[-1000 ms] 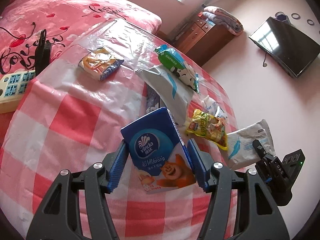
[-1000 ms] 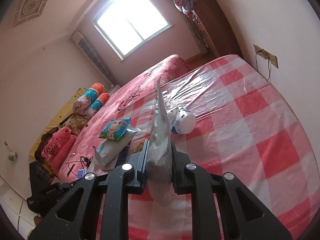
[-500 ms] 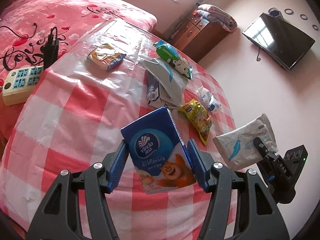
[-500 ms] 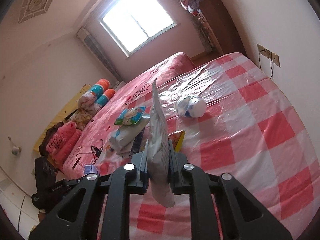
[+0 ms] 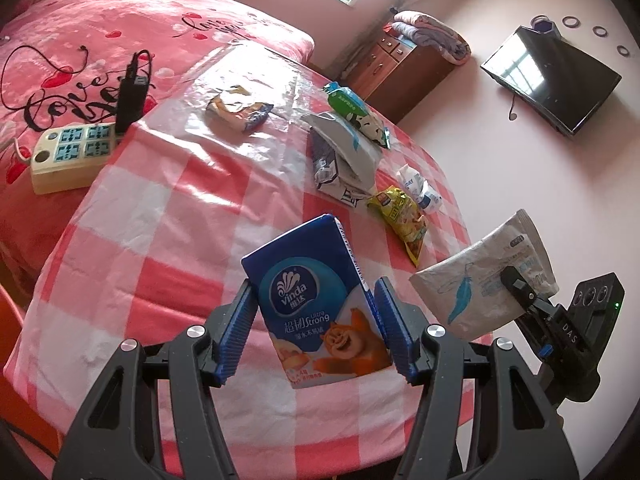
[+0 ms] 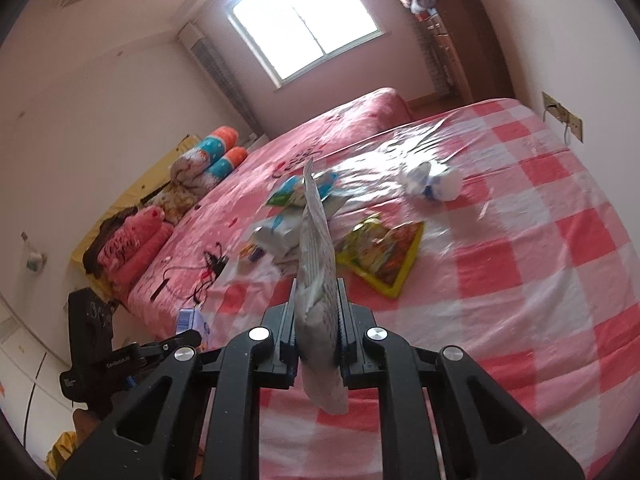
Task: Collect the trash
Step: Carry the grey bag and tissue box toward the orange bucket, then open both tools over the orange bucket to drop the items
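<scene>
Above the pink-checked table [image 5: 160, 216] beside the bed [image 5: 80, 32], left gripper [image 5: 316, 320] clamping a blue tissue pack [image 5: 316, 300], right gripper [image 6: 318, 320] a white wrapper [image 6: 316, 264].

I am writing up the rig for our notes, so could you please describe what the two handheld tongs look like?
Both are black plastic frames with cut-out linkage arms and silver rivets. The left tongs carry blue ribbed pads. The right tongs have the same build; its body, seen from the left wrist, bears a small green light and white "DAS" lettering. No sleeves or hands show.

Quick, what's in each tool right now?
Left tool: closed on the blue tissue pack.
Right tool: closed on the white wrapper.
</scene>
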Tool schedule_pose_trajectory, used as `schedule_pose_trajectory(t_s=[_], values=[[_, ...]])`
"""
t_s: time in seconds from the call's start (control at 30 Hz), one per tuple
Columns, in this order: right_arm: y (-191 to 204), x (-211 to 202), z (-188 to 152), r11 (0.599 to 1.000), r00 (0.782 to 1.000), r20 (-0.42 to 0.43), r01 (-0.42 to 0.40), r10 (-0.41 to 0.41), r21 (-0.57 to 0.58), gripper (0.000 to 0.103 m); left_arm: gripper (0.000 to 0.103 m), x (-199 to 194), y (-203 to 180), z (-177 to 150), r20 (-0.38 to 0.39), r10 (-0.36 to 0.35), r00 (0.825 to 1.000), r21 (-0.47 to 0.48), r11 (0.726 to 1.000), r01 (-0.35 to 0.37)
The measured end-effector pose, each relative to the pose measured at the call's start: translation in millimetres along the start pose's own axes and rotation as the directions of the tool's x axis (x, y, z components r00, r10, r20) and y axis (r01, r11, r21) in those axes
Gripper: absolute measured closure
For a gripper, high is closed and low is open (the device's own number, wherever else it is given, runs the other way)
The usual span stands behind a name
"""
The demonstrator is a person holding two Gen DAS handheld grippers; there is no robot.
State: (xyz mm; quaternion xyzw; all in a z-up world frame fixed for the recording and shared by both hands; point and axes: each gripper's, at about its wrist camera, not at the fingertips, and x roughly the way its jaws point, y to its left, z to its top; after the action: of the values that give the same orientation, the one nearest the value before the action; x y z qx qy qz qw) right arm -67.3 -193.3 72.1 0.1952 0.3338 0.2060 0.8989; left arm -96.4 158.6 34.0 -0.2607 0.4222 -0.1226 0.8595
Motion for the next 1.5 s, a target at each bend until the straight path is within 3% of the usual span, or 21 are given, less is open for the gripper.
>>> schedule_pose_trajectory(t_s=[0.37, 0.7, 1.0, 1.27, 1.5], values=[[63, 27, -17, 0.99, 0.989, -0.112, -0.109, 0.099, -0.084, 0.087, 0.042, -33, 26, -11, 0.037, 0.009, 0.999, -0.034, 0.999, -0.008], [135, 61, -35, 0.955, 0.948, -0.253, -0.241, 0.193, -0.175, 0.087, 0.042, -71, 67, -21, 0.076, 0.062, 0.995, -0.101, 0.993, -0.054], [203, 90, -61, 0.9, 0.879, -0.389, -0.378, 0.276, -0.215, 0.087, 0.042, -112, 122, -39, 0.105, 0.172, 0.979, -0.189, 0.97, -0.151], [268, 114, -90, 0.833, 0.812, -0.493, -0.483, 0.311, -0.269, 0.087, 0.042, -141, 180, -64, 0.098, 0.312, 0.945, -0.299, 0.915, -0.271], [301, 144, -111, 0.805, 0.76, -0.564, -0.534, 0.324, -0.257, 0.085, 0.041, -149, 225, -86, 0.06, 0.375, 0.925, -0.388, 0.863, -0.324]])
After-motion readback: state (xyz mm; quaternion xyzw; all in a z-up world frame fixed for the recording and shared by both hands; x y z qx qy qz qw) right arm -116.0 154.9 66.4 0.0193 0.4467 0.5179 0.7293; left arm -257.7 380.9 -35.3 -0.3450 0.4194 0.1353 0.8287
